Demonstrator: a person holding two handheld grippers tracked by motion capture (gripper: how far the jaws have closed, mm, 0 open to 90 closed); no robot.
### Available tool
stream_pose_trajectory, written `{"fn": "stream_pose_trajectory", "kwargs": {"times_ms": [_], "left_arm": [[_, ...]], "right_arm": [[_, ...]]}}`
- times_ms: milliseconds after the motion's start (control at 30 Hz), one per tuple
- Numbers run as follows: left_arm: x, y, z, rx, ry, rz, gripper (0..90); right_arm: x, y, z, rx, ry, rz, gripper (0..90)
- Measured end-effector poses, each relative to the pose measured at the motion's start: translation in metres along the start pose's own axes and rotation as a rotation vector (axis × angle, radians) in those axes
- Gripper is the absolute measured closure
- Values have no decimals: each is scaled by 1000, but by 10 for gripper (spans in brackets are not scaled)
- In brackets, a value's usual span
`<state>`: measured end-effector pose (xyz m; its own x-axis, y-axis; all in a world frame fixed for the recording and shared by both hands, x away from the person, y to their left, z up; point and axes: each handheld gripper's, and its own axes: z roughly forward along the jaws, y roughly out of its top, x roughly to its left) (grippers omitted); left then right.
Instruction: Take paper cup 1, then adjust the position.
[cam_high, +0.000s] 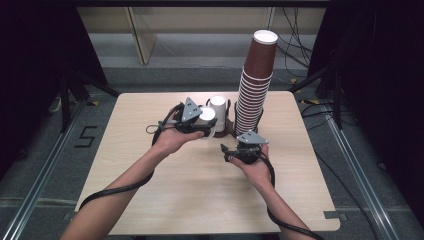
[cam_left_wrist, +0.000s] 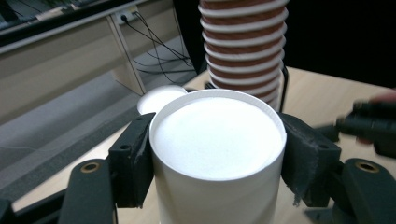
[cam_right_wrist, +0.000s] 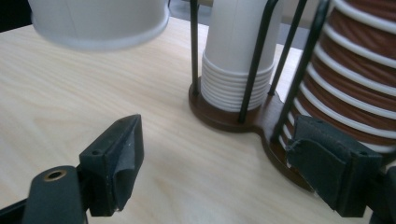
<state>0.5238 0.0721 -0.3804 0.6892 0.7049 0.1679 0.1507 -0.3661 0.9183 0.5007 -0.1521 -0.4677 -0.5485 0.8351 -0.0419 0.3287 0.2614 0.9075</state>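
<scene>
While the left forearm is reaching in from the near left edge and angling toward the middle of the table (cam_high: 150, 200), the left gripper (cam_high: 202, 122) is holding a single white cup (cam_high: 207, 116) upside down, its flat base facing up. In the left gripper view both black pads are pressing on opposite sides of the white cup (cam_left_wrist: 217, 154), so the jaws are clamped on it. The held cup is sitting just left of and nearer than the short white stack (cam_high: 218, 112), which is standing in a dark wire holder (cam_high: 229, 125) at the far middle of the table; in the right gripper view its rim is hanging above the wood, not touching it.

The right forearm is coming in from the near right, with the hand curled around the right gripper (cam_high: 235, 150), which is hovering just near of the tall brown stack (cam_high: 255, 85). Its jaws are standing apart with nothing between them, as the right gripper view shows bare table between the two pads (cam_right_wrist: 116, 163). Ahead of those pads, the white stack (cam_right_wrist: 240, 60) and the brown stack (cam_right_wrist: 359, 70) are standing side by side inside the holder's black rods. Whether the right gripper is touching the holder's base is hard to tell, probably not.
</scene>
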Motion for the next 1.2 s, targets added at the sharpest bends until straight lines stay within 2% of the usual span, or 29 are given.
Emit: {"fn": "stream_pose_trajectory", "kwargs": {"times_ms": [33,67,133,167,267,300,333,367,467,500,533,567,600,633,667,700,800,833,900,967,1000,1033,1133,1200], "left_arm": [[-3,-4,-1,7,-5,-5,334],[-6,-8,-1,16,-12,0,334],[-12,-14,-2,28,-32,4,334],[-15,-17,-3,35,-41,5,334],[-23,-25,-5,47,-63,5,333],[-25,-27,-6,52,-68,6,333],[-28,-29,-7,57,-75,7,333],[-30,-31,-7,63,-81,11,333],[-35,-35,-8,78,-91,13,333],[-36,-36,-9,82,-92,17,333],[-37,-37,-9,89,-97,15,333],[-38,-38,-10,93,-99,12,333],[-39,-39,-10,98,-100,12,333],[-39,-40,-10,111,-102,24,333],[-41,-40,-10,107,-101,11,333],[-42,-40,-9,114,-105,9,333],[-47,-39,-6,115,-112,-4,333],[-47,-37,-5,131,-115,6,333],[-52,-36,-1,127,-126,-17,333],[-55,-34,2,134,-142,-23,333],[-57,-32,3,146,-152,-10,333],[-60,-31,4,144,-156,-12,333],[-68,-29,9,148,-179,-3,333],[-74,-27,12,153,-192,2,333]], "right_arm": [[0,-1,-6,18,11,19,190],[-2,-4,-11,8,9,-5,190],[-2,-9,-21,13,16,10,190],[-3,-15,-30,13,20,7,190],[-4,-21,-39,15,18,-13,191],[-3,-27,-47,22,26,12,191],[-3,-27,-47,22,26,12,191],[-5,-29,-50,2,15,-19,191],[-3,-36,-60,-8,9,12,190],[-3,-37,-62,-9,20,8,191],[-1,-39,-65,-5,29,32,191],[-1,-40,-66,-15,27,14,191],[3,-40,-69,2,49,50,189],[4,-41,-69,-26,48,41,186],[5,-41,-70,-27,67,41,182],[8,-41,-69,-44,101,70,179],[15,-41,-70,-56,109,112,177],[15,-40,-70,-67,116,108,177],[18,-39,-70,-82,128,129,177],[22,-38,-69,-89,148,176,172],[23,-37,-68,-98,151,161,171],[26,-37,-68,-106,170,179,169],[33,-37,-68,-89,180,195,160],[35,-37,-64,-94,191,174,157]]}}
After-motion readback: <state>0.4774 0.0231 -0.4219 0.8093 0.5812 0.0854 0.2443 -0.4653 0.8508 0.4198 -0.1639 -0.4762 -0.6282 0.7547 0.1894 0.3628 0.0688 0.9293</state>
